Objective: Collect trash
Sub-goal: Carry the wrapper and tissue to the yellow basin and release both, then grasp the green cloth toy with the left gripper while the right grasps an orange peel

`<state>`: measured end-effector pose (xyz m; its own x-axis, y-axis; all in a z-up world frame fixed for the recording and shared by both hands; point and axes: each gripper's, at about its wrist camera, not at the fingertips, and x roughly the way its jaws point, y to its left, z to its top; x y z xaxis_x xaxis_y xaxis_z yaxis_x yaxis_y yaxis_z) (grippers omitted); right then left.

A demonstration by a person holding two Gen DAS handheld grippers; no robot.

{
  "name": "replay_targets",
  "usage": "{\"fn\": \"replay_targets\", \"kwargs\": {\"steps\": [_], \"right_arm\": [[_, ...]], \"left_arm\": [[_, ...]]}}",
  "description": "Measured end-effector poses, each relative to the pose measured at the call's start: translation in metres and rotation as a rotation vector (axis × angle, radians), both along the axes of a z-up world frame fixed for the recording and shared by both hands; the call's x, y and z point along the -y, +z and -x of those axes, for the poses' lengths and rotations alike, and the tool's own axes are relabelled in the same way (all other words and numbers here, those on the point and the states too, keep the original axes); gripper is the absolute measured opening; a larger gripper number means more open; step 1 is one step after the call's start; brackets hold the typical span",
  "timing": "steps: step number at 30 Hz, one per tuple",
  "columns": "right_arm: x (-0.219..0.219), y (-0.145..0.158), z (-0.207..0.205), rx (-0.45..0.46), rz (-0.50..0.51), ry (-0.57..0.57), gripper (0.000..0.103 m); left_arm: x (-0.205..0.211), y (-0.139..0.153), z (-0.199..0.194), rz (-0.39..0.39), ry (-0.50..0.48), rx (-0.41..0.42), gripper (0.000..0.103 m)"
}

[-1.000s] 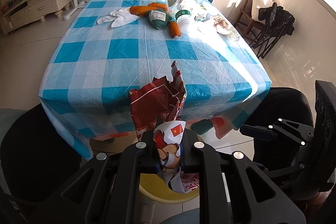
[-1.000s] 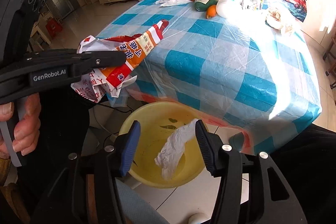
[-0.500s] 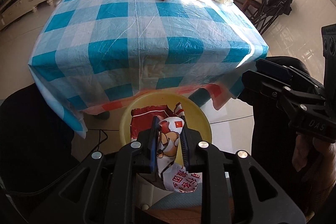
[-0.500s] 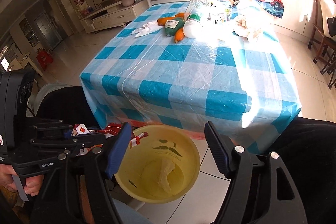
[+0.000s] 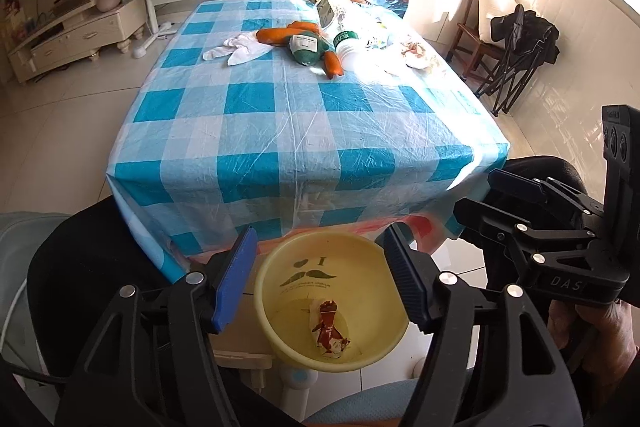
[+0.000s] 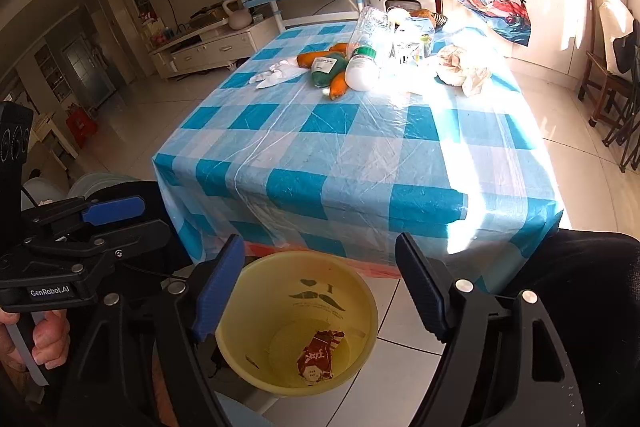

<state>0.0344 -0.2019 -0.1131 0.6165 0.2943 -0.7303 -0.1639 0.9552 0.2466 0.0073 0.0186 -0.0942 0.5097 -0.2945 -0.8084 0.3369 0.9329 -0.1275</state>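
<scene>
Our left tool [image 5: 316,279] has its jaws parting with nothing between them, and our right tool [image 6: 320,291] is likewise widening and holds nothing. Both hang over the yellow bin [image 5: 276,343], which stands on the floor just below the near edge of the worktop [image 5: 288,131]. A crumpled red wrapper [image 5: 329,327] lies at the bottom of the bin. Further off, near the far end of the checked cloth, we see a white tissue [image 5: 236,50], an orange and green soft toy [image 5: 306,47] and a plastic bottle [image 6: 366,47].
</scene>
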Motion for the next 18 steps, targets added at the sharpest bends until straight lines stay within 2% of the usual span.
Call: {"fn": "replay_targets", "kwargs": {"steps": [10,18], "right_arm": [[-0.003,0.010,0.007,0.059,0.020,-0.005,0.076],[0.005,0.005,-0.013,0.055,0.018,-0.018,0.076]], "left_arm": [[-0.015,0.011,-0.009,0.026,0.064,0.048,0.069],[-0.007,0.012,-0.047,0.027,0.097,0.062,0.069]]}}
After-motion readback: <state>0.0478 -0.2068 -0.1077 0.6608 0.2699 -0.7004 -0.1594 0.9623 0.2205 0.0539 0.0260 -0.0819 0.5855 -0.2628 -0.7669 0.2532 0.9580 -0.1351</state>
